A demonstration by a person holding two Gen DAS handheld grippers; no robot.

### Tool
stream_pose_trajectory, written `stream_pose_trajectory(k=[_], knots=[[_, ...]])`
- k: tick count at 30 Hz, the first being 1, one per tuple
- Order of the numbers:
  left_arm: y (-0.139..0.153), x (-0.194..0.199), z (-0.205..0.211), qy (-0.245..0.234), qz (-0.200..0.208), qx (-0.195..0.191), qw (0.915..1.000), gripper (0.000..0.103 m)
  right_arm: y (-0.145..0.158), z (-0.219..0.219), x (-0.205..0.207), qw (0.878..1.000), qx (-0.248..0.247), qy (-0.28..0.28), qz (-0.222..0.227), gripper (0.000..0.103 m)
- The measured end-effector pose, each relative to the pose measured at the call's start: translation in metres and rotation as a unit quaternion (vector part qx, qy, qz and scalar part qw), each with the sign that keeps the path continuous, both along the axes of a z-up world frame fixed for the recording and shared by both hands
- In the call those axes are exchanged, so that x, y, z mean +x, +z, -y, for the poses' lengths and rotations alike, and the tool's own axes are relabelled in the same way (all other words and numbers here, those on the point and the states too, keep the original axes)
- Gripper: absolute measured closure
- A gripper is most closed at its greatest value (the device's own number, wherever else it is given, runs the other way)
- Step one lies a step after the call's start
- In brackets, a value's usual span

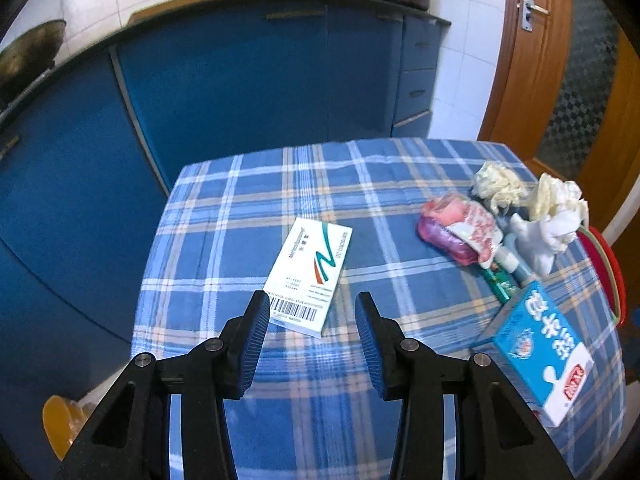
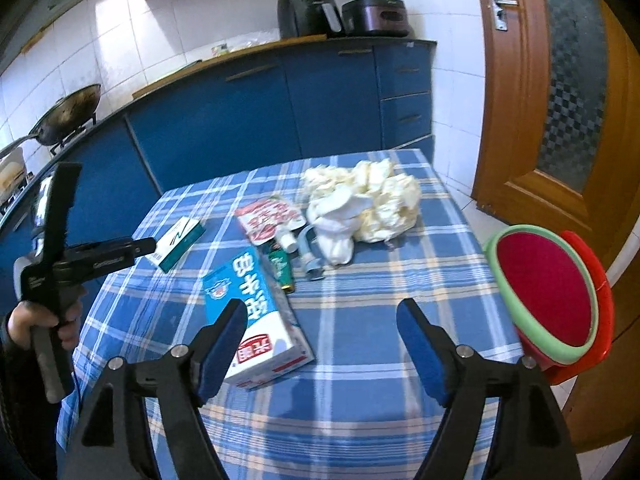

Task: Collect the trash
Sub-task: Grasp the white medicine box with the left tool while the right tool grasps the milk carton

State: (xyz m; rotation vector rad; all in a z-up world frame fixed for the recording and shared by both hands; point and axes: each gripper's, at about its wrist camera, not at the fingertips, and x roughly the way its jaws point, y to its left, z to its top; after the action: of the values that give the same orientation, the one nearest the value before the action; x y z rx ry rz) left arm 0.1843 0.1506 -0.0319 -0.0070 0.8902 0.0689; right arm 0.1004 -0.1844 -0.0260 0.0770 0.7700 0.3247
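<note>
Trash lies on a blue plaid tablecloth (image 1: 240, 240). A white medicine box (image 1: 310, 276) lies just ahead of my left gripper (image 1: 312, 304), which is open and empty above the box's near end. A blue milk carton (image 2: 256, 312) lies flat by the left finger of my right gripper (image 2: 320, 312), which is open and empty. The carton also shows in the left wrist view (image 1: 540, 344). Behind it are a red pouch (image 2: 272, 216), a green tube (image 2: 282, 268), a blue strap (image 2: 310, 252) and crumpled white tissues (image 2: 372, 200). The left gripper also shows in the right wrist view (image 2: 148, 246).
A red bin with a green rim (image 2: 552, 296) stands off the table's right edge. Blue kitchen cabinets (image 2: 240, 120) run behind the table, with a wok (image 2: 68, 116) and appliances (image 2: 308, 10) on the counter. A wooden door (image 2: 560, 100) is at the right.
</note>
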Motion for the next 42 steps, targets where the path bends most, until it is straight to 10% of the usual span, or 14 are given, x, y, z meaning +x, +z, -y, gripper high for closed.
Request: stream_pose_trajectory(k=[42], knots=[[-0.037,0.033,-0.014,0.006,0.008,-0.019,0.9998,0.048,-0.049,-0.070,0.020,0.994,-0.048,0.087,-0.050,0.021]])
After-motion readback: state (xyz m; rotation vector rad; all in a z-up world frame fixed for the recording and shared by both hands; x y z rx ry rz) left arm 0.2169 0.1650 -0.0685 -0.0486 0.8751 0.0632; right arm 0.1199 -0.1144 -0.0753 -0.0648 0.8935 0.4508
